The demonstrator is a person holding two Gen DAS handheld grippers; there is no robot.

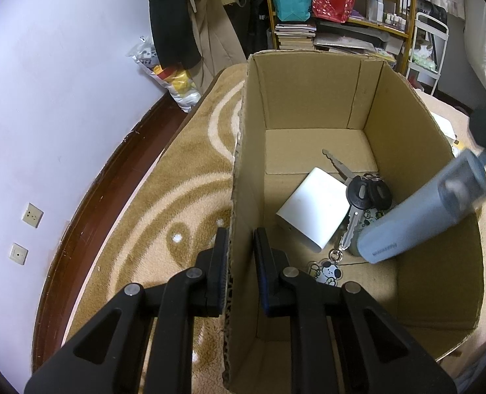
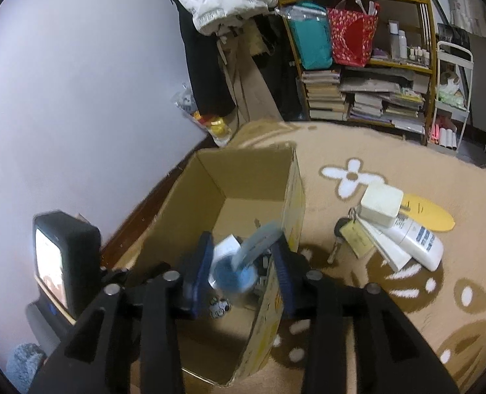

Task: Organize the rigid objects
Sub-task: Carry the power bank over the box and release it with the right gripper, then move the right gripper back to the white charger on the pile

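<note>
Right wrist view shows our right gripper point(image 2: 243, 266) spread, seemingly dropping the blue bottle point(image 2: 249, 252) into the box point(image 2: 243, 177); the lotion tube point(image 2: 416, 239) and charger point(image 2: 380, 205) wait on the rug point(image 2: 407, 295).

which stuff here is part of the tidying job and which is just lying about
Job: cardboard box, blue bottle, keys and white block in the box; white charger, lotion bottle and keys with tag on the rug.

Lying about: bookshelf, red bag, hanging clothes.
</note>
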